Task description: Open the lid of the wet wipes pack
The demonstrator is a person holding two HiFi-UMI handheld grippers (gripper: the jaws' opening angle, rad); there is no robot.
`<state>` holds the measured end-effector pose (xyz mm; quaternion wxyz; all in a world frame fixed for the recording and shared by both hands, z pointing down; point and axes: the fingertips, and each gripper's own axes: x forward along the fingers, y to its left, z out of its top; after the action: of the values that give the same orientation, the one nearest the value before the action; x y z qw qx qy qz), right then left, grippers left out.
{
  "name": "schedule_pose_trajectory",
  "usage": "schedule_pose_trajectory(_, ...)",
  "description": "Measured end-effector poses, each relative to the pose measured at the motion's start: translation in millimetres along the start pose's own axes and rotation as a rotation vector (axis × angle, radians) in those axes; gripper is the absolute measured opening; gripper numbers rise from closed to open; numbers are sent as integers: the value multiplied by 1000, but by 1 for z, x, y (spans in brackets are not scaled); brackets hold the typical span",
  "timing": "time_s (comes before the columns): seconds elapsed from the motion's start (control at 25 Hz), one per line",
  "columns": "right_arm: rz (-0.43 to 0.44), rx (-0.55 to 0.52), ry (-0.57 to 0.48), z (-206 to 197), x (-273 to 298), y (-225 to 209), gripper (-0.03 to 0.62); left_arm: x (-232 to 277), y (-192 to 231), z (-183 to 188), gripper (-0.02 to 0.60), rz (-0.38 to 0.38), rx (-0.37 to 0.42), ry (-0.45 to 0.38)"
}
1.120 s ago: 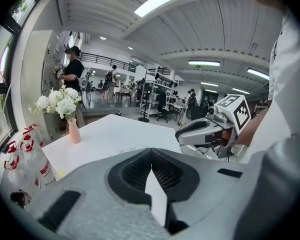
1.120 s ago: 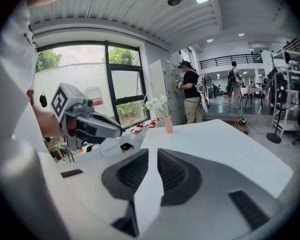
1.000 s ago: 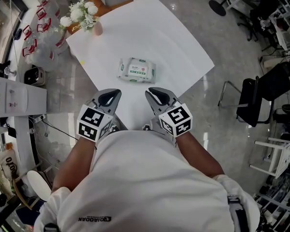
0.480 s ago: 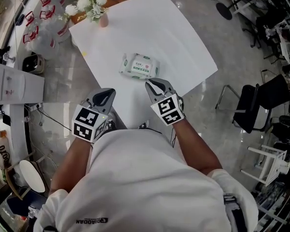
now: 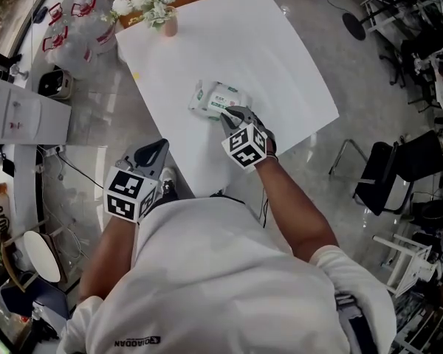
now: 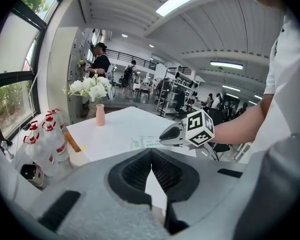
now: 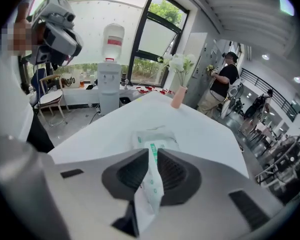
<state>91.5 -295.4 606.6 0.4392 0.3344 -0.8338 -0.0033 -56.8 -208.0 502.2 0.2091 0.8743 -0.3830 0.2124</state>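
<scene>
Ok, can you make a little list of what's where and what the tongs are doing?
table: white, bears wet wipes pack and flower vase
wet wipes pack: lying flat mid-table
right tongs: at the pack's near edge, slightly apart, pack showing between; grip unclear
left tongs: shut, empty, by the table's near corner

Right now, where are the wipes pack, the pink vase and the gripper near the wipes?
wet wipes pack [image 5: 213, 95]: head view, on its printed top.
pink vase [image 5: 170, 26]: head view, on its body.
right gripper [image 5: 227, 113]: head view, between its jaw tips, at the pack's near edge.
</scene>
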Motion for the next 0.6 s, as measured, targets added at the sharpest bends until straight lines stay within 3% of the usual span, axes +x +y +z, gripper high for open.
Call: schedule_pose_trajectory(0.6,35,-128,108,-25,44,9,83,-1,3,-12,9,24,-35,15)
